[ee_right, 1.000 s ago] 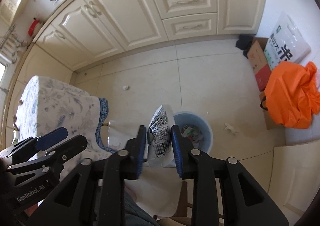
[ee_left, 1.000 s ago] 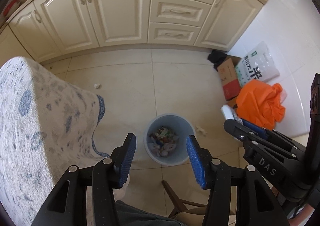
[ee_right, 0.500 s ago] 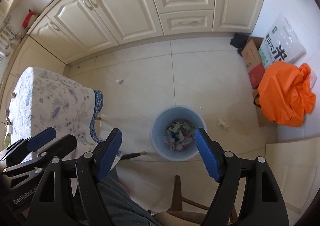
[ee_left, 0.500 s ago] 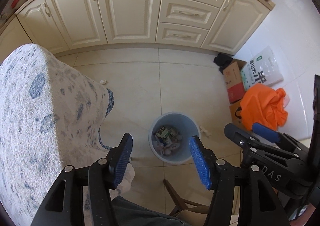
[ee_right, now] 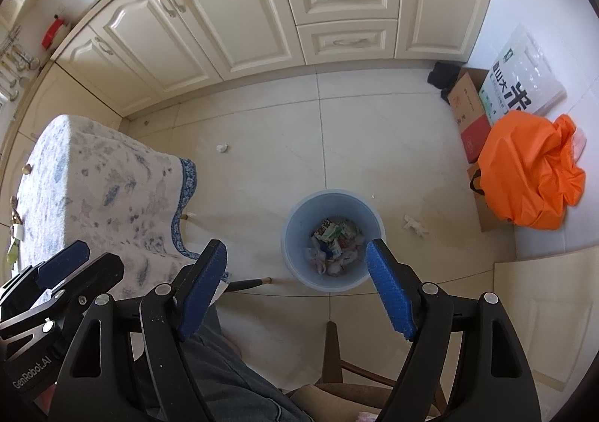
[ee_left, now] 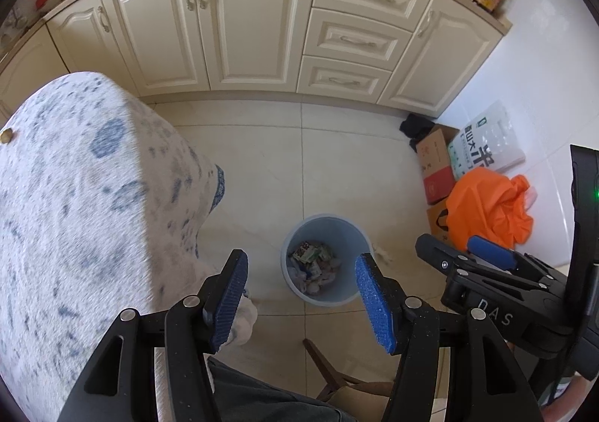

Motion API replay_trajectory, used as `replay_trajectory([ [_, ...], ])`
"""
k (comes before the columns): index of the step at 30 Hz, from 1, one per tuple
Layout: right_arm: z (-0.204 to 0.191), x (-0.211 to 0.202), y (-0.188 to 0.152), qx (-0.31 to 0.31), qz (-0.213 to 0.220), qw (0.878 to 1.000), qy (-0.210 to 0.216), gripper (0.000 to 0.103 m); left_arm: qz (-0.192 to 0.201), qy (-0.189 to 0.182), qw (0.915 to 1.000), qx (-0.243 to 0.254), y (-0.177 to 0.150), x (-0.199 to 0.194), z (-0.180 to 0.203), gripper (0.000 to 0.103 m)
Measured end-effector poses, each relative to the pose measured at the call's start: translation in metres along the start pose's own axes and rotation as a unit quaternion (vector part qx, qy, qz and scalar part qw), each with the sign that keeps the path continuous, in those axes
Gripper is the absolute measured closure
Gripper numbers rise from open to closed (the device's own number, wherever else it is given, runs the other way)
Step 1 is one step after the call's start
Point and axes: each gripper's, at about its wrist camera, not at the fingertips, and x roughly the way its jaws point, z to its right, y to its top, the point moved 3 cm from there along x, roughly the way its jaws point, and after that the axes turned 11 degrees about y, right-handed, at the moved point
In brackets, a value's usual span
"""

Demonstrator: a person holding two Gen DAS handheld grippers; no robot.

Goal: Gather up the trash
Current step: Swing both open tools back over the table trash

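Grippers: left gripper (ee_left: 299,294) wide apart, empty | right gripper (ee_right: 295,281) wide apart, empty | trash bin (ee_right: 295,212) below between both pairs of fingers, wrappers inside | paper scrap (ee_right: 415,225) right of bin

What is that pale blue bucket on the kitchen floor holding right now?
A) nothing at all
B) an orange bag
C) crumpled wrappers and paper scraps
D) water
C: the blue bucket shows a heap of wrappers and crumpled scraps at its bottom; the orange bag sits apart by the wall.

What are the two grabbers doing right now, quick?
Left gripper: open, holding nothing.
Right gripper: open, holding nothing, above the blue bin.
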Motion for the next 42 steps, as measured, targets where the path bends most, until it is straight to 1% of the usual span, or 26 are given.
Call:
replay_trajectory([
  [5,-0.022,-0.012,-0.007,-0.021,0.015,1.0,-0.001,0.024,0.024,-0.006,0.9994,-0.026,-0.02,-0.028,-0.029,0.047],
  [10,-0.054,-0.018,-0.011,-0.048,0.019,0.999,0.006,0.024,0.049,-0.004,0.9973,-0.055,-0.046,-0.058,-0.063,0.045],
  [15,-0.092,-0.021,-0.016,-0.083,0.023,0.996,0.017,0.024,0.065,0.0,0.9939,-0.089,-0.079,-0.085,-0.099,0.044],
  [18,-0.125,-0.018,-0.018,-0.113,0.021,0.993,0.026,0.024,0.074,0.011,0.9901,-0.119,-0.098,-0.102,-0.127,0.044],
  [22,-0.171,-0.007,-0.021,-0.154,0.011,0.987,0.045,0.024,0.087,0.045,0.9818,-0.163,-0.128,-0.125,-0.17,0.044],
  [24,-0.198,0.001,-0.025,-0.179,0.002,0.982,0.057,0.024,0.088,0.058,0.977,-0.185,-0.142,-0.134,-0.186,0.045],
  [27,-0.244,0.015,-0.032,-0.223,-0.015,0.972,0.073,0.024,0.084,0.079,0.9676,-0.224,-0.161,-0.145,-0.217,0.045],
  [32,-0.306,0.035,-0.047,-0.284,-0.039,0.953,0.097,0.024,0.079,0.111,0.9497,-0.282,-0.191,-0.162,-0.266,0.044],
  [35,-0.342,0.045,-0.056,-0.319,-0.05,0.94,0.107,0.024,0.076,0.126,0.9402,-0.307,-0.201,-0.171,-0.286,0.044],
  [38,-0.372,0.053,-0.062,-0.346,-0.061,0.929,0.12,0.024,0.073,0.142,0.9326,-0.324,-0.206,-0.175,-0.307,0.044],
  [42,-0.407,0.066,-0.062,-0.37,-0.064,0.918,0.124,0.024,0.065,0.151,0.9265,-0.338,-0.196,-0.173,-0.33,0.044],
])
